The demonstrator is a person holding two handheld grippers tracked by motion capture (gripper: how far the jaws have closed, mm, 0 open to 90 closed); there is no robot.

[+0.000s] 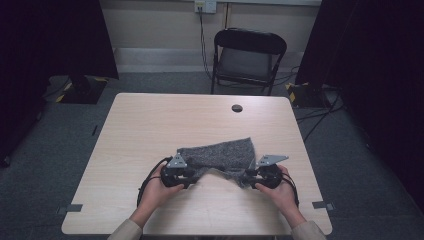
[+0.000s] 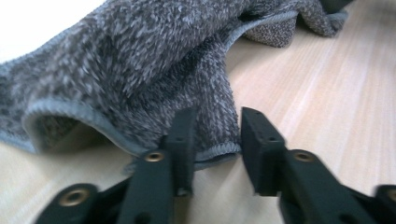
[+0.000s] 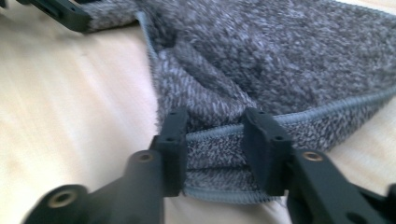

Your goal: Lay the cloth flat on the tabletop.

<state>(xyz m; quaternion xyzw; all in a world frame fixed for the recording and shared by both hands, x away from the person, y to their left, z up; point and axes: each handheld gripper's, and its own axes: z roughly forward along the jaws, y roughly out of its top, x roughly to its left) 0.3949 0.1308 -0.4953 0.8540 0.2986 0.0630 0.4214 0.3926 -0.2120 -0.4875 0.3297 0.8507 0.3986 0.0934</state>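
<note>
The grey cloth point(image 1: 219, 156) is a mottled, speckled knit of dark and light grey with a fuzzy nap and a plain stitched grey hem along its edges. It lies on the near half of the worktop point(image 1: 150, 130), slightly right of centre, with its far part flat and its near edge rumpled and lifted between the two tools. In the left gripper view the cloth point(image 2: 140, 70) forms a raised fold, and its hemmed corner sits between the jaws of the left tool point(image 2: 215, 135); the jaws stand apart and the pads do not press on the fabric. In the right gripper view a folded, hemmed edge of the cloth point(image 3: 280, 60) lies between the jaws of the right tool point(image 3: 215, 140), which likewise stand apart around it without clamping. Each hand holds its tool low at the near edge of the cloth. A folding chair point(image 1: 248, 57) stands beyond the worktop.
</note>
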